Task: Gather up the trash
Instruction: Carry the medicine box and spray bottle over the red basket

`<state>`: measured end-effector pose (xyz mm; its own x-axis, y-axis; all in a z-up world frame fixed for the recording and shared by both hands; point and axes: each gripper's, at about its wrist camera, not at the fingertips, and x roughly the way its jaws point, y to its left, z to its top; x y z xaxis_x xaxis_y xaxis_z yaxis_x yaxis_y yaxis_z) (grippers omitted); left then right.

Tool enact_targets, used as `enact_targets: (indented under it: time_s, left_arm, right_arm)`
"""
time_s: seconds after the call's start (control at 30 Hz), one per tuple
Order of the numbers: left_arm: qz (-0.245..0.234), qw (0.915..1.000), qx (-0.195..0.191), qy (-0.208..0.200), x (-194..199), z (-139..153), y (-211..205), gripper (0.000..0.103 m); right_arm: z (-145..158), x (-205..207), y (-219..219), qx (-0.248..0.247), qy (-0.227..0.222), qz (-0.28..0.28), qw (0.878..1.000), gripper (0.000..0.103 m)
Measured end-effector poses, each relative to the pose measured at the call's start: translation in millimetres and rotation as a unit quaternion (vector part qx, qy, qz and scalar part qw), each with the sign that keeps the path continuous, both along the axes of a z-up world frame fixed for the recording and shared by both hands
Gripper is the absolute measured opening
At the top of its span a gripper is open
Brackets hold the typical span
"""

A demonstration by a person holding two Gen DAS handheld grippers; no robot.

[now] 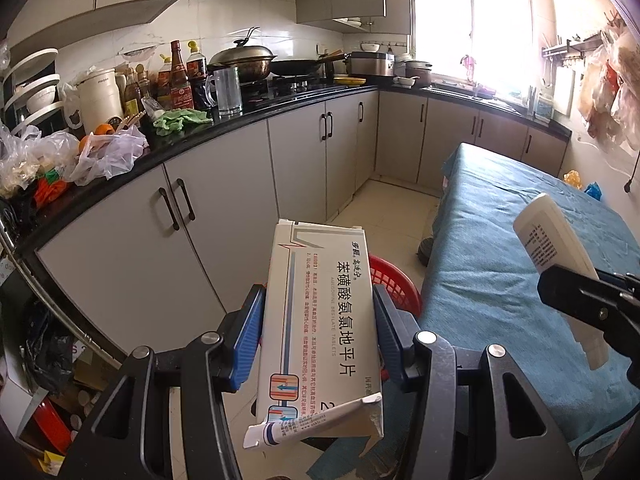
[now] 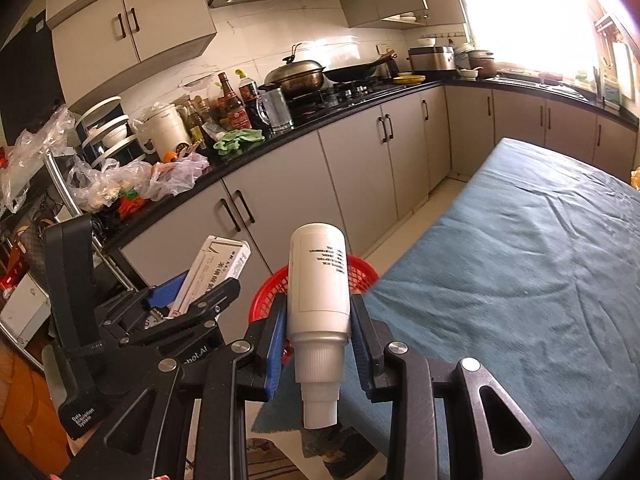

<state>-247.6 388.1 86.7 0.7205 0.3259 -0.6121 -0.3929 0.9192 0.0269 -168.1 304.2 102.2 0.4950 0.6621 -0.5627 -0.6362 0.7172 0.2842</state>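
Note:
My left gripper (image 1: 318, 324) is shut on a white medicine box (image 1: 320, 320) with Chinese print, its torn flap toward the camera. It is held in the air above a red plastic basket (image 1: 396, 280). My right gripper (image 2: 318, 332) is shut on a white plastic bottle (image 2: 320, 280), held with its cap end toward the camera, above the same red basket (image 2: 268, 292). The bottle (image 1: 552, 236) and the right gripper (image 1: 580, 296) also show in the left wrist view at right. The box (image 2: 216, 268) and the left gripper (image 2: 188, 300) also show in the right wrist view at left.
A table with a blue-green cloth (image 2: 520, 280) lies to the right. A black kitchen counter (image 1: 224, 128) with grey cabinets (image 1: 304, 160) runs along the left and back, crowded with bottles, plastic bags, a wok and pots. A cluttered rack (image 2: 40, 240) stands at far left.

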Motion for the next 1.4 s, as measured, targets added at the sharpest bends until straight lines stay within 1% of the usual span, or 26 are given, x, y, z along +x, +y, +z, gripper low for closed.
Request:
enact_targets:
  time_s: [0.27,0.87,1.2,1.33,1.4]
  left_arm:
    - [0.003,0.9999,-0.015,0.001,9,1,21,0.051]
    - [0.01,0.9995,-0.023,0.021,34,-7,51,0.051]
    - [0.001,0.9986,-0.041,0.033,52,-17,60,0.051]
    - [-0.006,0.9974,-0.059,0.039,61,-22,63,0.051]
    - [-0.006,0.9973,-0.059,0.043,65,-26,64,0.051]
  right_arm:
    - [9,14,20,0.007,0.0,0.011,1.0,0.033]
    - [15,51,51,0.025,0.011,0.017,0.999,0.033]
    - [0,70,63,0.019,0.03,0.014,0.999,0.033]
    - [-8,80,67,0.015,0.043,0.013,0.999,0.033]
    - [-13,86,69,0.015,0.052,0.014,0.998,0.033]
